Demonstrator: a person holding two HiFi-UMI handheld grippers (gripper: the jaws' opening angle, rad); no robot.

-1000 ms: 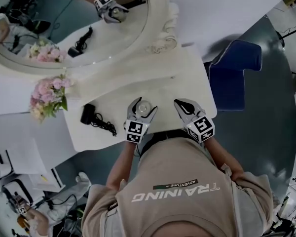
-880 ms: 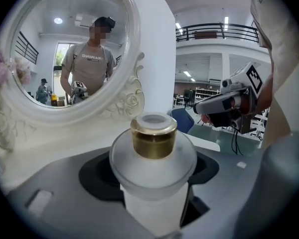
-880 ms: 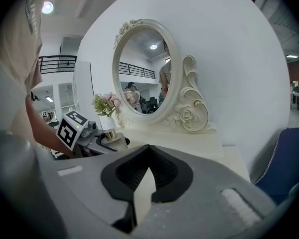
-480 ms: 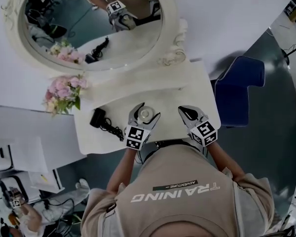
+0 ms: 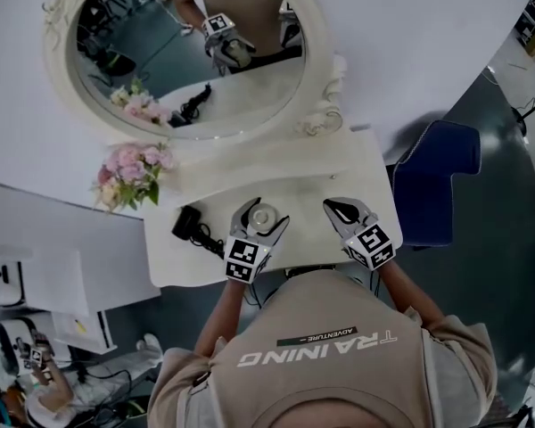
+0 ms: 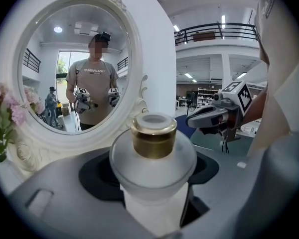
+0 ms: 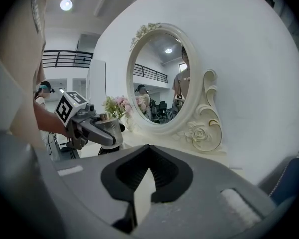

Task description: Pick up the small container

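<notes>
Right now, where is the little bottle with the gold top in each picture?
Head view: the small container is low in the middle, between the jaws of the left gripper.
Left gripper view: it fills the centre, very close, between the jaws.
Right gripper view: it is small, left of the middle, held in the left gripper.
Shared landmark: the oval mirror behind it.

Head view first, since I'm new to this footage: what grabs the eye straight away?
The big oval mirror in its ornate cream frame dominates, standing at the back of the white dressing table. In front of it, the left gripper clasps a frosted bottle with a gold collar. Pink flowers sit at the mirror's lower left.
</notes>
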